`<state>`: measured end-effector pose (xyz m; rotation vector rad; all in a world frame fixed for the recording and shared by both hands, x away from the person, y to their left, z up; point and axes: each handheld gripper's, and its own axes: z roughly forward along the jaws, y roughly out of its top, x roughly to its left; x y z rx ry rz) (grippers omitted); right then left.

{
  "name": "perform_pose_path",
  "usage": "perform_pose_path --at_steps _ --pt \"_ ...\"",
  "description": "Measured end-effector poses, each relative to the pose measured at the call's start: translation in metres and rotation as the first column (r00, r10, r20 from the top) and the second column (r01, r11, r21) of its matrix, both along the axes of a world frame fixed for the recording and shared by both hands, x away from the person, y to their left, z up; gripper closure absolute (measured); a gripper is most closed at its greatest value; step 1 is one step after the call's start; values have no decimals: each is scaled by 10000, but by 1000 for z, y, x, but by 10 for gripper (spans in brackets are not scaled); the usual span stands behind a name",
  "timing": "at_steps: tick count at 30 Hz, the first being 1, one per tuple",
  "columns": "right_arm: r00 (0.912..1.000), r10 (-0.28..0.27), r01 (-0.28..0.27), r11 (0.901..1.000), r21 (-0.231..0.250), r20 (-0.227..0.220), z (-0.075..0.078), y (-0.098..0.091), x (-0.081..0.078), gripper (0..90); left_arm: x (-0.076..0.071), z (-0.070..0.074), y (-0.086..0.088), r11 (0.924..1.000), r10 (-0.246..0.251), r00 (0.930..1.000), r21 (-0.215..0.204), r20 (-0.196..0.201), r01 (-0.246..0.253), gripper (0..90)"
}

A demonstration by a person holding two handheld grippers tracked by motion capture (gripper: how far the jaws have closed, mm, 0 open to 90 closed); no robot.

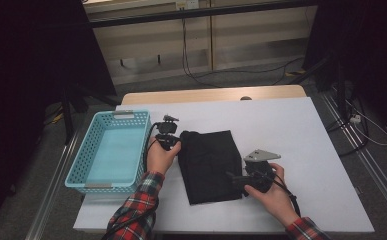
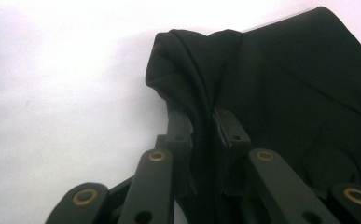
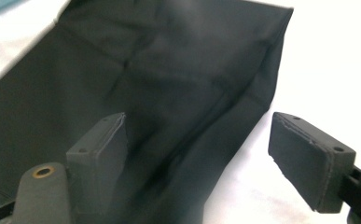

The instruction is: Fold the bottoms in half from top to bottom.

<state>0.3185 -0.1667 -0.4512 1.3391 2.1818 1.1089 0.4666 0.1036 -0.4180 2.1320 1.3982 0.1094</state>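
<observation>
A black cloth (image 1: 208, 165) lies folded into a rough rectangle in the middle of the white table (image 1: 281, 130). At its far left corner my left gripper (image 1: 177, 142) is shut on a bunched fold. In the left gripper view the pads of that gripper (image 2: 204, 119) pinch a raised ridge of the cloth (image 2: 299, 84). My right gripper (image 1: 233, 179) sits at the cloth's near right edge. In the right gripper view that gripper (image 3: 201, 140) is open and straddles the edge: one jaw over the cloth (image 3: 159, 70), the other over bare table (image 3: 327, 56).
A light blue plastic basket (image 1: 115, 115) with nothing in it stands at the table's left side, close to my left hand. Bare white tabletop stretches to the right of and behind the cloth. Cables lie on the floor beyond the table.
</observation>
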Motion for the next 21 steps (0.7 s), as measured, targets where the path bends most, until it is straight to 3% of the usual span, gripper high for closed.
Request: perform_pose_path --at_steps 3,6,10,15,16,17,19,21 --pt "9994 -93 84 9996 -273 -339 -5 1 0 262 1 -1 1 10000 23 10000 4 -6 -23 781" --pt "9985 -68 60 9999 -148 -544 -7 1 0 293 1 -1 1 10000 -2 10000 24 -1 2 780" --pt "9986 -236 226 9995 -212 -477 -8 5 -3 340 0 0 0 10000 -64 10000 37 37 64 779" --pt "9987 -191 190 9998 -24 -478 -7 6 -6 556 0 2 1 9999 -100 9999 18 104 100 743" --pt "9987 -191 190 9998 -24 -478 -7 6 -6 556 0 2 1 9999 -100 9999 18 104 100 708" --pt "9982 26 -10 9997 259 -591 -7 6 -7 714 0 2 2 10000 20 9996 -27 269 -20 627" --pt "9987 79 -66 9996 257 -512 -6 8 -8 734 1 2 3 9999 146 9995 -82 297 -144 425" --pt "9988 159 -151 9997 173 -459 -6 9 -9 747 3 3 5 9991 393 9982 -161 445 -386 304"
